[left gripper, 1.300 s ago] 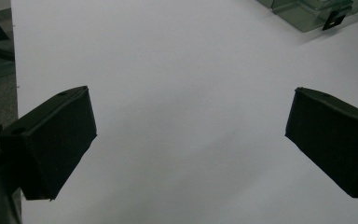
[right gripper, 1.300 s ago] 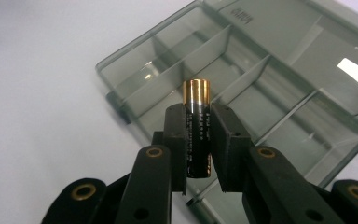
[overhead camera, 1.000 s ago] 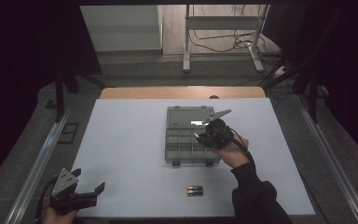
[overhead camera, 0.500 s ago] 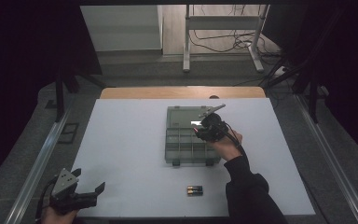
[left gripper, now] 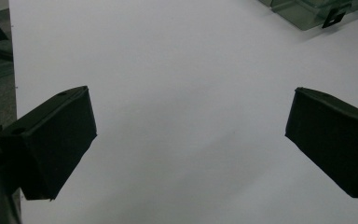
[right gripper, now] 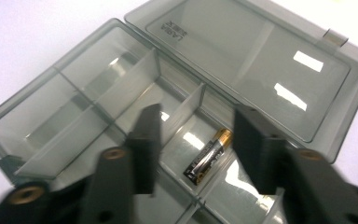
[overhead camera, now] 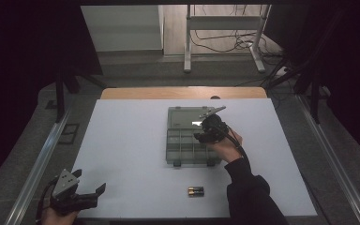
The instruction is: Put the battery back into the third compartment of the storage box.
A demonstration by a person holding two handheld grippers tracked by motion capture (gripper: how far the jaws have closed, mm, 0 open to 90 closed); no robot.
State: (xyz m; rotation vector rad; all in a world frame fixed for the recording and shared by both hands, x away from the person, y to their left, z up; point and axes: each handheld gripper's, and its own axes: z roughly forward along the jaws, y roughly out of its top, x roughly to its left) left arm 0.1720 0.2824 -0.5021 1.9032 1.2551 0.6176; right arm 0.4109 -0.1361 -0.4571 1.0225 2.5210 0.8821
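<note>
A smoky clear compartment box [overhead camera: 180, 140] lies open mid-table, its lid [overhead camera: 185, 117] flat on the far side. My right gripper [overhead camera: 210, 130] hovers over the box's right part. In the right gripper view the box [right gripper: 51, 112] and lid [right gripper: 242, 51] sit below the right gripper [right gripper: 196, 116], which is open. A black and gold battery [right gripper: 208, 156] lies in a compartment between the jaws, untouched. Two more batteries [overhead camera: 196, 191] lie together on the table in front of the box. My left gripper [overhead camera: 90, 182] rests open at the near left corner, its jaws [left gripper: 189, 135] wide apart over bare table.
The white table [overhead camera: 122, 140] has free room left of the box. A corner of the box [left gripper: 307, 11] shows far ahead in the left gripper view. Metal rails run along both table sides; a stand and cables sit on the floor beyond.
My right gripper has shifted a little to the left and farther over the box. The left gripper has stayed where it was.
</note>
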